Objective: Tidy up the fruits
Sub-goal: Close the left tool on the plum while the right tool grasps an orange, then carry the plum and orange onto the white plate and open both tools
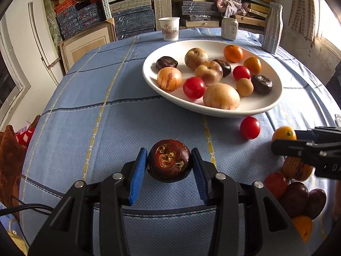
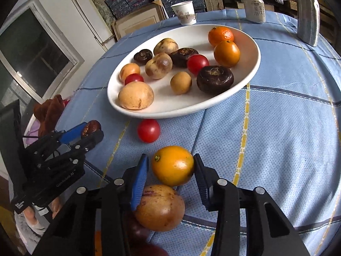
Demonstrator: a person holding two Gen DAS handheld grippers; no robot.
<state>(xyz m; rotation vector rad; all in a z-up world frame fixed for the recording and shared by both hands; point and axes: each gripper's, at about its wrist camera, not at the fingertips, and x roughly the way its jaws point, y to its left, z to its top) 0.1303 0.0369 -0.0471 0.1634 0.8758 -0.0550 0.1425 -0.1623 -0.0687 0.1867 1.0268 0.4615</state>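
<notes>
A white oval plate [image 1: 275,98] [image 2: 253,68] holds several fruits: red tomatoes, oranges, tan fruits, dark water chestnuts. My left gripper [image 1: 169,163] is shut on a dark brown water chestnut [image 1: 169,162] just above the blue cloth; it also shows in the right wrist view [image 2: 90,128]. My right gripper [image 2: 170,166] has both pads against a small orange fruit [image 2: 173,165] [image 1: 283,133]. A red tomato [image 1: 250,127] [image 2: 148,130] lies on the cloth by the plate's near rim. A tan speckled fruit [image 2: 159,208] lies under the right gripper.
A pile of loose fruits [image 1: 296,196] lies at the right near edge. A paper cup [image 1: 169,28], a can [image 1: 229,28] and a silver bottle [image 1: 272,27] stand behind the plate. A brown cloth [image 1: 10,155] hangs at the table's left edge.
</notes>
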